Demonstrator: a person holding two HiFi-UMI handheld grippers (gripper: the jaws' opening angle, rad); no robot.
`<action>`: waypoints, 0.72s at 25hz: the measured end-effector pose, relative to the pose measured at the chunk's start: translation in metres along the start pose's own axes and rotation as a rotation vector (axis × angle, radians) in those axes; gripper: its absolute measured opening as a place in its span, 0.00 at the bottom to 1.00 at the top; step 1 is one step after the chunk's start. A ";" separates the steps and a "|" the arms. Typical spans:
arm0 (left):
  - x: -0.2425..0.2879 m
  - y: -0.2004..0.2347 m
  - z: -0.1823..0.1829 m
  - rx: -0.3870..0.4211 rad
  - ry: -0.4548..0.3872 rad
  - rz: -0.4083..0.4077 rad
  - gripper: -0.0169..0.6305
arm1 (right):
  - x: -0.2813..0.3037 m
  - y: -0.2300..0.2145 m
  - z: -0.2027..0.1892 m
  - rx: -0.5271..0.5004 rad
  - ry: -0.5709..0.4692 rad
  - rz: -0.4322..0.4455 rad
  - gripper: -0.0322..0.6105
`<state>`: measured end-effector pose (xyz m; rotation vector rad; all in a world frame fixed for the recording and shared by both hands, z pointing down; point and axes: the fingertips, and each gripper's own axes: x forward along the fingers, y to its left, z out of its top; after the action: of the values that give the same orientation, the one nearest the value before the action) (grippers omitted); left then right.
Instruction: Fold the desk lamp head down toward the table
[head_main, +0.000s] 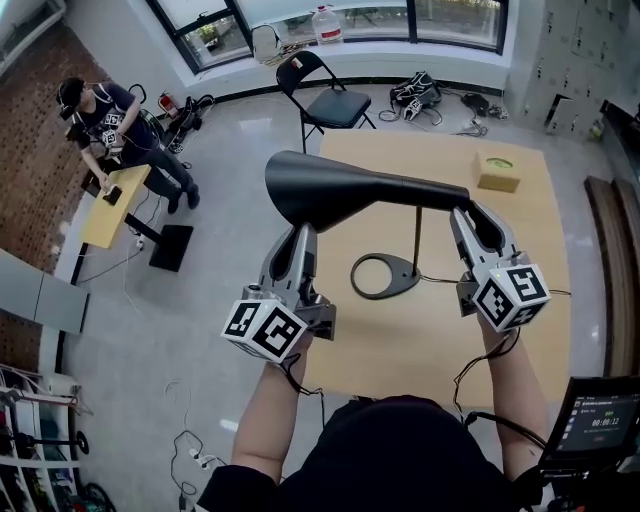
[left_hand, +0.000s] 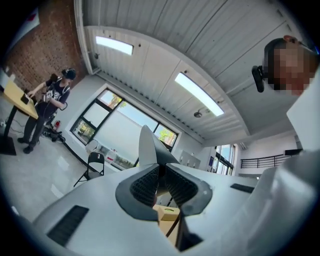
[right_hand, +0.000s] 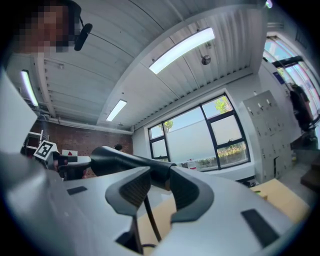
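Head view: left gripper (head_main: 303, 232) pinches black conical lamp head (head_main: 335, 182) rim, right gripper (head_main: 470, 213) clamps its neck (fold seemingly begun); next, tilt head down.

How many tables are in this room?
2. The big wooden table holds the lamp, right in front. A small yellow table stands far left, where a person leans over it. Others may be hidden outside the picture.
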<state>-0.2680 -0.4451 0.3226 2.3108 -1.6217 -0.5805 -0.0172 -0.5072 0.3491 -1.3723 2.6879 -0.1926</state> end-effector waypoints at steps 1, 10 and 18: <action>-0.001 0.002 -0.004 -0.017 0.000 -0.002 0.09 | -0.001 0.000 0.002 -0.006 -0.003 -0.001 0.25; -0.007 0.018 -0.037 -0.127 0.025 0.005 0.09 | -0.002 0.001 0.018 -0.044 -0.034 0.000 0.22; -0.010 0.024 -0.059 -0.172 0.055 0.013 0.09 | -0.003 0.001 0.026 -0.060 -0.044 0.003 0.21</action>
<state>-0.2633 -0.4453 0.3867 2.1710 -1.4988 -0.6221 -0.0119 -0.5064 0.3233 -1.3720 2.6800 -0.0804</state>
